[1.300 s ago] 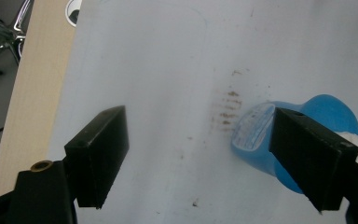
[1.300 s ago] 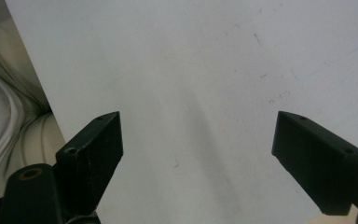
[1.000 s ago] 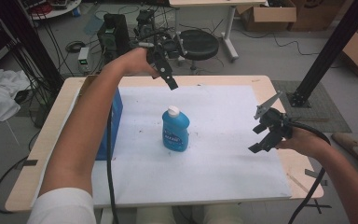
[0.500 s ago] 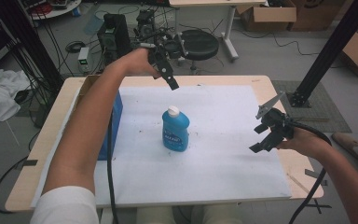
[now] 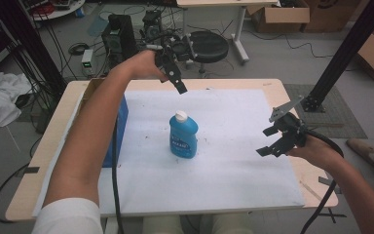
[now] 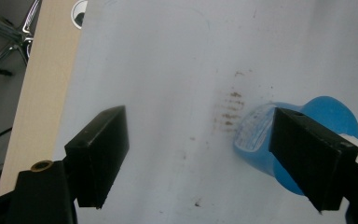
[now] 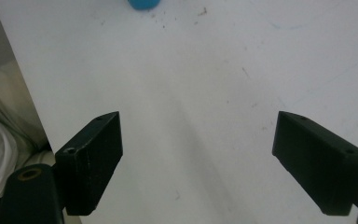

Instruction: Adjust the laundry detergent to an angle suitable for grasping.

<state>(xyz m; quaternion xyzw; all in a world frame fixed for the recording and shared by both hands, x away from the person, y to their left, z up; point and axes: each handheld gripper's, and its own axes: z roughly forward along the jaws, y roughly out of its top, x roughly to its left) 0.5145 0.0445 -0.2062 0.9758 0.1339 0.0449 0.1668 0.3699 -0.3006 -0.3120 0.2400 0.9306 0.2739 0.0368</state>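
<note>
A blue bottle [image 5: 183,137] with a white cap stands upright in the middle of the white sheet [image 5: 224,170]. My left gripper [image 5: 179,85] hangs above the sheet's far side, behind the bottle, pointing down. In the left gripper view its jaws [image 6: 198,126] stand wide open over bare sheet, and the bottle [image 6: 256,135] shows from above, partly behind the right-hand jaw. Over the sheet's right edge my right gripper [image 5: 269,141] is open, holding nothing. The right gripper view shows it [image 7: 196,121] spread over bare sheet, with the bottle's base [image 7: 143,3] far off at the top.
A blue box [image 5: 121,126] stands at the sheet's left edge, partly hidden by the left forearm. Bare wooden table [image 5: 53,146] rims the sheet. Behind the table are a black stool [image 5: 208,46] and electronic gear. A black slanted post [image 5: 343,53] rises at the right.
</note>
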